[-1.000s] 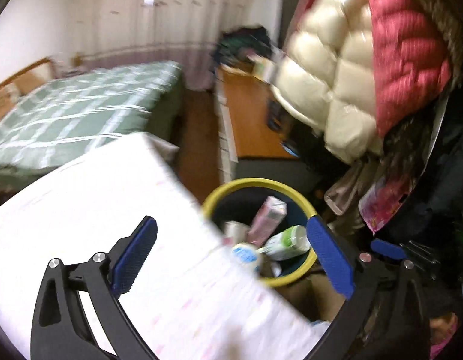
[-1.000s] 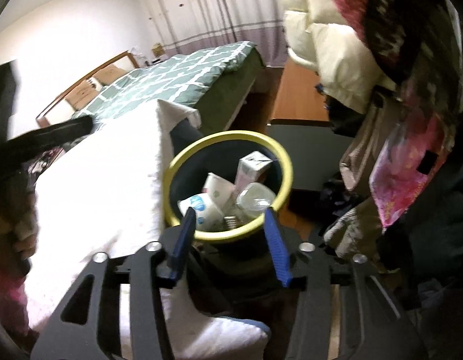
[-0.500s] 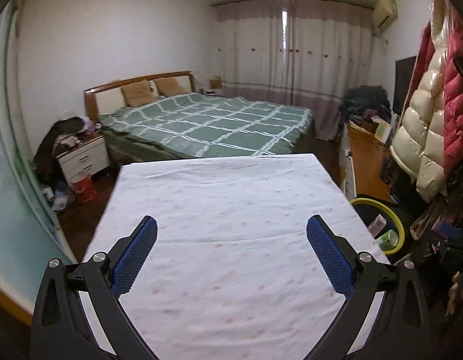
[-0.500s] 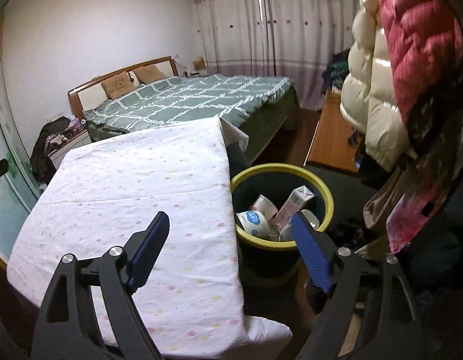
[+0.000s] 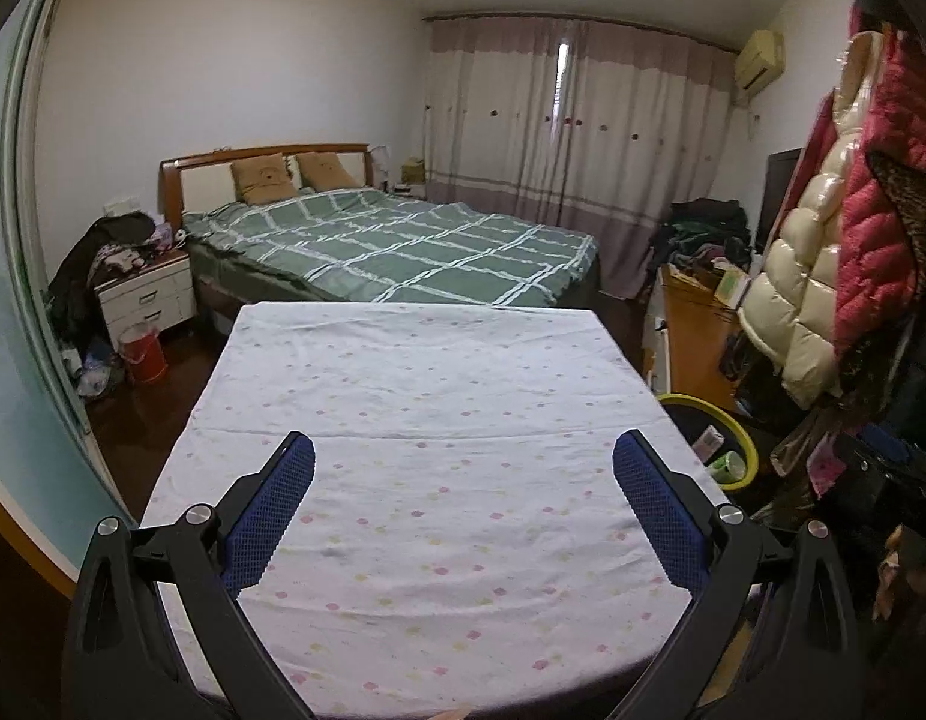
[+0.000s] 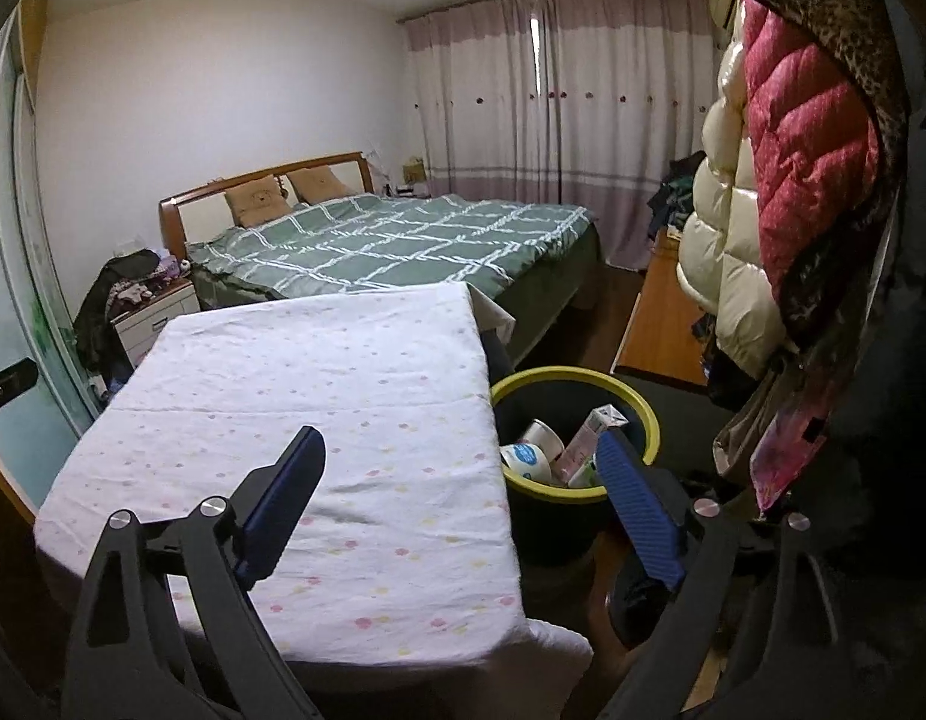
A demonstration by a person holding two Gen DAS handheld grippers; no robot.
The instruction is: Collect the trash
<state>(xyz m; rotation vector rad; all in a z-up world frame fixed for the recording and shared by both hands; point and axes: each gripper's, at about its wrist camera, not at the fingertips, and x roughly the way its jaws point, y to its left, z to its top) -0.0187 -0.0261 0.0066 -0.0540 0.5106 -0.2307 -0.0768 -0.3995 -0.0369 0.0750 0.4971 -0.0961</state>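
Both grippers have swung away from the bin since a second ago: the left gripper, which then hung right over the bin's mouth, now faces down the length of the table, and the right gripper, which was close above the rim, sits higher and further back. The right one's jaws have just been opening, and nothing lies between them.

The left gripper is released, its blue pads spread wide over the bare table, which wears a white cloth with small pastel dots. Nothing is between its fingers. The bin shows only as a slice of yellow rim off to its right, past the table's edge.

The right gripper is likewise released and empty. Its left finger hangs over the near right part of the table; its right finger overlaps the front of the bin, which stands on the floor just beside the table's right edge. The trash is inside the bin: a white cup with a blue label, a pink and white carton standing on end, and other pieces partly hidden behind the finger.

Beyond the table stands a bed with a green checked cover. Puffy coats hang to the right.
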